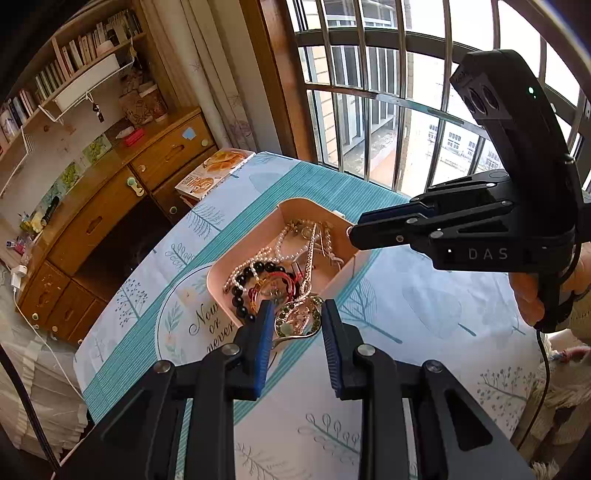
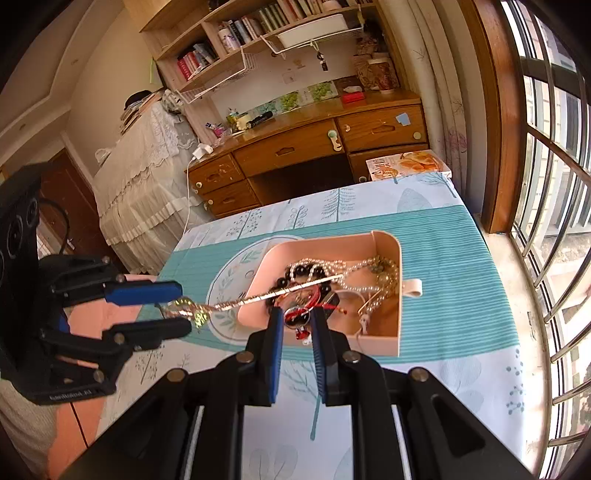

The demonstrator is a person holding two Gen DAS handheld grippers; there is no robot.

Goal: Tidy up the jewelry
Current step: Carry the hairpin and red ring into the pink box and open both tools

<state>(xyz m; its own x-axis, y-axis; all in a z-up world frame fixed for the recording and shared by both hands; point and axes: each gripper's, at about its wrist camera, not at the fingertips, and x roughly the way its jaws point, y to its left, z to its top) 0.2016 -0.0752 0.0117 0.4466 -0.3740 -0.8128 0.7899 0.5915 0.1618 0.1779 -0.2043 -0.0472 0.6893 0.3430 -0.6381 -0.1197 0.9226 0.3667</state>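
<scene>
1. Pink tray (image 2: pixel 384 243) on the counter (image 2: pixel 461 258), over a teal-striped tablecloth (image 1: pixel 424 306) printed with trees; small tab handle sticking out of one tray wall.
2. Tray contents: tangled jewelry: pearl necklace (image 1: pixel 284 236), black bead bracelet (image 1: pixel 243 280), red cord bracelet (image 1: pixel 288 284), further gold-toned pieces too knotted to separate.
3. Left gripper (image 1: pixel 297 317) over the near end of the tray. Jaws partly apart, with a green-stone pendant (image 1: pixel 299 317) lying between them. Right wrist view: pendant at the jaw tips, pads apparently pinching it; firm contact not fully resolved.
4. Pendant chain (image 2: pixel 295 290) stretched taut in a straight line from the left gripper back into the tray pile, lifted clear of the tablecloth.
5. Right gripper (image 2: pixel 298 321) at the near tray wall. Jaws nearly together, clamped on the red cord bracelet together with a dark bead; small red tassel hanging beneath.
6. Right gripper as seen from the left wrist view (image 1: pixel 351 232): tips at the far-right tray rim, a hand (image 1: pixel 532 291) around the handle.
7. Surroundings: wooden desk (image 2: pixel 314 144) with drawers beyond the counter, bookshelf (image 2: pixel 258 22) above it, barred window (image 1: pixel 388 92) alongside, pastry box (image 2: pixel 410 166) at the far counter edge.
</scene>
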